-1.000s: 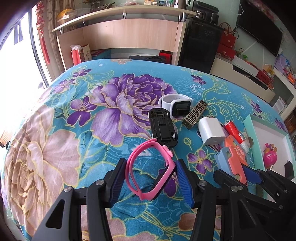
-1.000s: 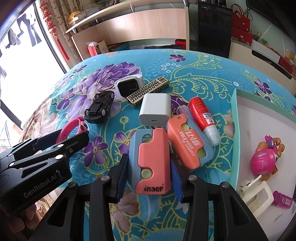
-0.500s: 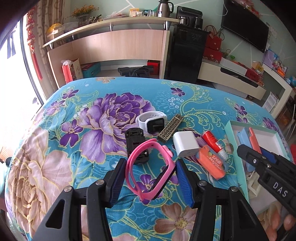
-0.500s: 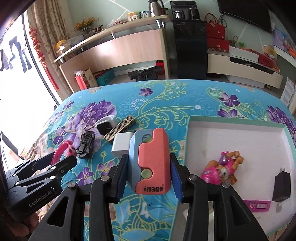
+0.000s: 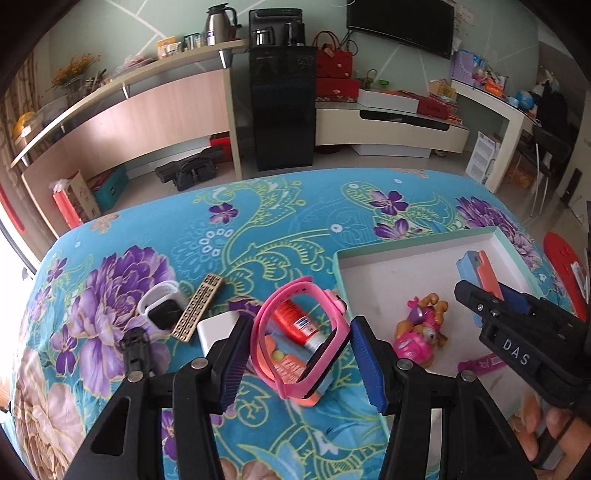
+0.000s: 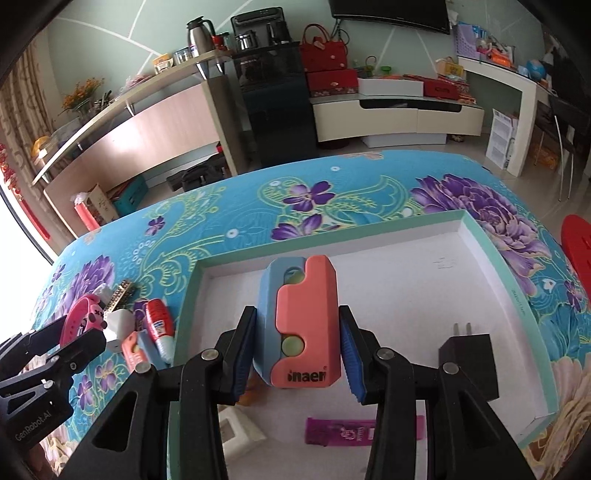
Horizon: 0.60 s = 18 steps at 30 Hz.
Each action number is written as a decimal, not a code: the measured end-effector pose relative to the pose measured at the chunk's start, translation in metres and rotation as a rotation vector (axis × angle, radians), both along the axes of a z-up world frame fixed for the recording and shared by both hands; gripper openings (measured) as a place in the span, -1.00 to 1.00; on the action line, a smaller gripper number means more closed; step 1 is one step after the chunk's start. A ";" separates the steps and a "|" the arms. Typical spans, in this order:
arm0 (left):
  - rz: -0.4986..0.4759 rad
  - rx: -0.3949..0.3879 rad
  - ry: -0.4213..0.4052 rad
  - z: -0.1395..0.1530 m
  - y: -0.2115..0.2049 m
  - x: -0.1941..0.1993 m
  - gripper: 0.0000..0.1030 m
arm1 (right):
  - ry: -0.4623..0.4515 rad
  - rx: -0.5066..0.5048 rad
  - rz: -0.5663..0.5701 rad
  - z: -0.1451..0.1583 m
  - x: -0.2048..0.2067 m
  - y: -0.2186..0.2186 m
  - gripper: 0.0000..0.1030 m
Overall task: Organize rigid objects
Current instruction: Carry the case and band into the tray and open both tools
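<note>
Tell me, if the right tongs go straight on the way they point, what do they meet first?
Probably the bare white floor of the tray; the right tongs, shut on the pink-and-blue case, point there. Depth is unclear.

A pale green wall [image 5: 122, 33] with thin white diagonal lines backs the room. At 11 o'clock a long curved wooden bar shelf [image 5: 122, 79] carries a steel thermos [image 5: 219, 22], jars and yellow flowers [image 5: 72, 70]. A tall black cabinet [image 5: 282, 107] stands at 12 o'clock, with red handbags [image 5: 332, 61] beside it. A dark television [image 5: 400, 22] hangs at 1 o'clock above a low cream media unit [image 5: 388, 127]. The floor [image 5: 369, 160] is pale tile. Bright daylight enters at 9 o'clock. A turquoise floral cloth [image 5: 280, 221] covers the surface below.
</note>
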<state>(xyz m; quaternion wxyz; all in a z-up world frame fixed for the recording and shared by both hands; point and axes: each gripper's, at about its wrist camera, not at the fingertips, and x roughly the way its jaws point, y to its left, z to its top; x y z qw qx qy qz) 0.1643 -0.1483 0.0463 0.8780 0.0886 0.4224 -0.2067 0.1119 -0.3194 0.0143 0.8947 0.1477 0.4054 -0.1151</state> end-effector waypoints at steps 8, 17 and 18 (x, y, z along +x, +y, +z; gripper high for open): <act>-0.110 0.005 0.027 -0.012 -0.064 0.019 0.11 | 0.013 -0.016 -0.084 -0.007 -0.008 -0.028 -0.14; -0.135 0.022 0.057 -0.037 -0.097 0.030 0.12 | 0.029 -0.010 -0.120 -0.016 -0.010 -0.041 -0.14; -0.134 0.022 0.064 -0.040 -0.098 0.032 0.12 | 0.031 -0.010 -0.122 -0.016 -0.010 -0.042 -0.14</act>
